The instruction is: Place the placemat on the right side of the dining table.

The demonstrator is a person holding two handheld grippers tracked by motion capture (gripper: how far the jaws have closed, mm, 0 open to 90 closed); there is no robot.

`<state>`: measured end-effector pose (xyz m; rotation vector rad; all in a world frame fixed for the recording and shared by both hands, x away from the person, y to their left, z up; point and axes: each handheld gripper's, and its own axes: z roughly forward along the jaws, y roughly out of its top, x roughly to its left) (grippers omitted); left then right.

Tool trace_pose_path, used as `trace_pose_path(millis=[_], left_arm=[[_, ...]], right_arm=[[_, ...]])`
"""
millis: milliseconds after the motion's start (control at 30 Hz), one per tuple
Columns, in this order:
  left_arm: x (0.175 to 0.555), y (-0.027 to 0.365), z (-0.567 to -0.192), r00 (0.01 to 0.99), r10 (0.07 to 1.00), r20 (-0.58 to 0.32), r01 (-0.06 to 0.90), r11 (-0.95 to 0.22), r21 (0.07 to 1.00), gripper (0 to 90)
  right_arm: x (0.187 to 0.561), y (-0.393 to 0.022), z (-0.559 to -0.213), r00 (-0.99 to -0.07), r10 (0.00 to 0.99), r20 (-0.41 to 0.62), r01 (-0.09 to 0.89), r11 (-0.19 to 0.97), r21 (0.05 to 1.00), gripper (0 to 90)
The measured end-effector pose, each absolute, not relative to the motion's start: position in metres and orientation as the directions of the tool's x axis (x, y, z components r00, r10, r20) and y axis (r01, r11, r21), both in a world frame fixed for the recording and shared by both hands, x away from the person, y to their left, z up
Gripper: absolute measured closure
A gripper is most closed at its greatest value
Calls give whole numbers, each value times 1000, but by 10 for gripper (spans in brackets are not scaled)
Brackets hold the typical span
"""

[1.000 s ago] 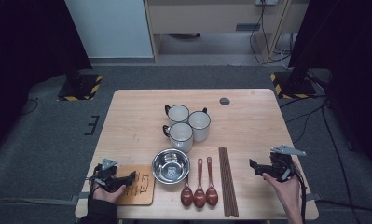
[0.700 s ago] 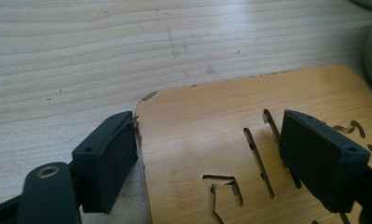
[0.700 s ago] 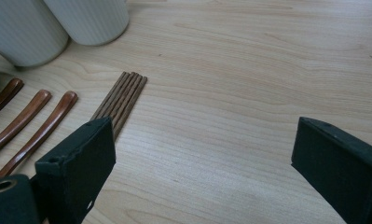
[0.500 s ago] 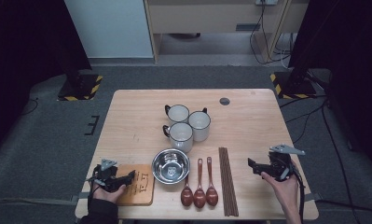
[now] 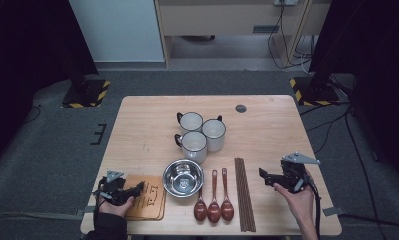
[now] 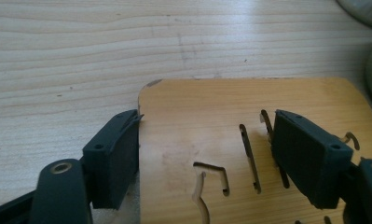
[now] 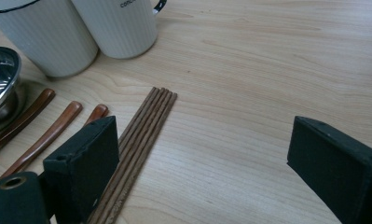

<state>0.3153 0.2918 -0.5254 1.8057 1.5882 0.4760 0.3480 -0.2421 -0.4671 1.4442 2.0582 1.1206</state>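
The left gripper [image 5: 137, 188] has just closed its jaws onto the wooden board [image 6: 249, 158], lying just left of the steel bowl [image 5: 183, 177], so lifting it looks next, while the right gripper [image 5: 265, 176], jaws apart, waits right of that bowl, beyond the chopsticks [image 5: 244, 192].

Wooden board [image 5: 148, 198] — flat, slotted, at table's near-left corner.
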Motion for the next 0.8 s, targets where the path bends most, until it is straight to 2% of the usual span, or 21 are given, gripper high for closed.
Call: trace_pose_path(millis=[800], left_arm=[[314, 299, -520, 151, 971, -184, 726, 17, 688, 241]], right_arm=[[348, -207, -451, -493, 860, 132, 556, 195, 808, 148]])
